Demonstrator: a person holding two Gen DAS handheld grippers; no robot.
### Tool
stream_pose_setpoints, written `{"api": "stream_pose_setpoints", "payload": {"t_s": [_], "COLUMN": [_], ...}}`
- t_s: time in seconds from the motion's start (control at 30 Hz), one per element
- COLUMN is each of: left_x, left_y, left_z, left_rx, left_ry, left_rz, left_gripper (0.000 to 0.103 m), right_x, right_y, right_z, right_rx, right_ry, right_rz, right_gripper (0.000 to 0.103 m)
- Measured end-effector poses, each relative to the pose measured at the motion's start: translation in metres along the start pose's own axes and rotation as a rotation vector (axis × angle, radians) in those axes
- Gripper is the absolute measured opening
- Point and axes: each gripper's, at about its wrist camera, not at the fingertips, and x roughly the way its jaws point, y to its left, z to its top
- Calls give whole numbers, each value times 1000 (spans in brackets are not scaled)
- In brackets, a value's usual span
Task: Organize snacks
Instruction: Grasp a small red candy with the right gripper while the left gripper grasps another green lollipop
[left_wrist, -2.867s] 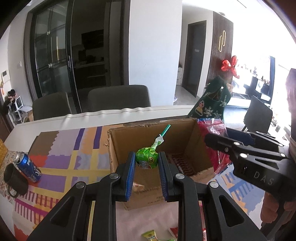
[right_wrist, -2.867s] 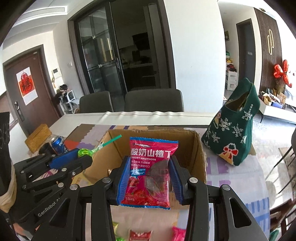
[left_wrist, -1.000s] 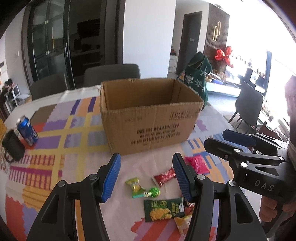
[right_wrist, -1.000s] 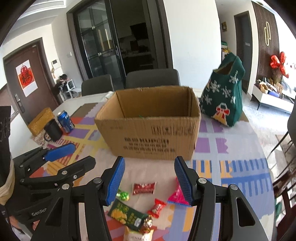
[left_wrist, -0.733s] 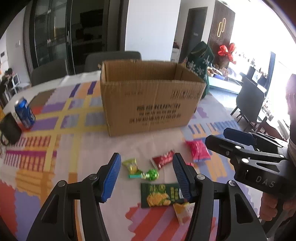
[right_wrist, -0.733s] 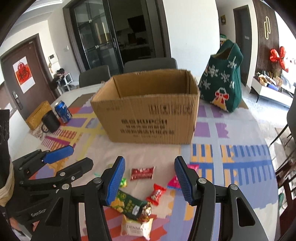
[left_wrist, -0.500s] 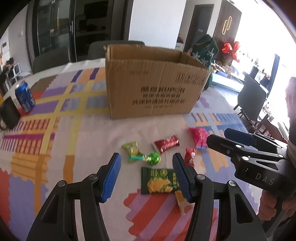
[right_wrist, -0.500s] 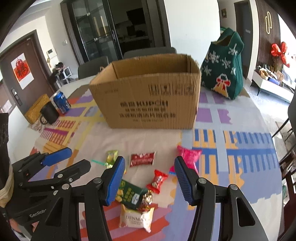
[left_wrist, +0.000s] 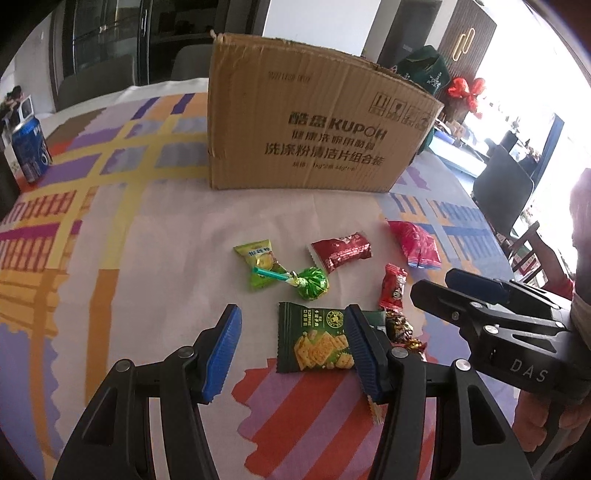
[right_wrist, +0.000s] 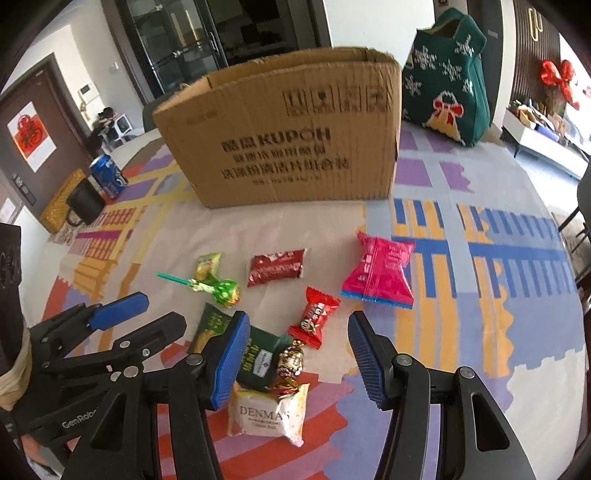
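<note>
Several snacks lie on the patterned tablecloth (left_wrist: 155, 229) in front of an open cardboard box (left_wrist: 310, 125). My left gripper (left_wrist: 291, 350) hangs open and empty over a dark green cracker packet (left_wrist: 314, 341), with a green lollipop (left_wrist: 310, 282) and a yellow-green candy (left_wrist: 258, 262) just beyond. My right gripper (right_wrist: 295, 356) is also open and empty, above a small red candy (right_wrist: 314, 317), a gold-wrapped sweet (right_wrist: 290, 363) and a cream DENMA'S packet (right_wrist: 269, 411). A dark red packet (right_wrist: 277, 266) and a pink packet (right_wrist: 380, 273) lie farther toward the cardboard box (right_wrist: 288, 136).
A blue drink can (right_wrist: 109, 179) and a black mug (right_wrist: 83, 201) stand at the left of the table. A green knitted bag (right_wrist: 448, 70) sits right of the box. Dark chairs (left_wrist: 502, 188) ring the table. A hand (left_wrist: 535, 417) holds the right gripper.
Both grippers let the lollipop and the red packet go into the box, drew back and sank toward the loose snacks, which now lie close under the open jaws.
</note>
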Motion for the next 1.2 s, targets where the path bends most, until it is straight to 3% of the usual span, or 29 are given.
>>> {"api": "stream_pose_setpoints", "payload": {"t_s": [0.43,0.67,0.83,1.07,1.2], "left_x": [36,47,54,59,58], "left_y": [-3,-8,-10,-13,-13], "left_z": [9,16,19,20,19], "left_rx": [-13,-2,0,12,15], "left_ry": [23,27,32,42,43], "left_rz": [-62,-54,-60,-58,-56], "left_gripper": [39,38,37,27,27], "right_x": [25,34,41,50,55], "right_y": [-9,-13,-13,-12,-10], "right_z": [-1,-1,1,4,5], "right_rx": [38,51,51,49,37], "right_ry": [51,66,75,83,91], "right_rz": [0,13,15,18,18], "right_gripper": [56,55,48,40,30]}}
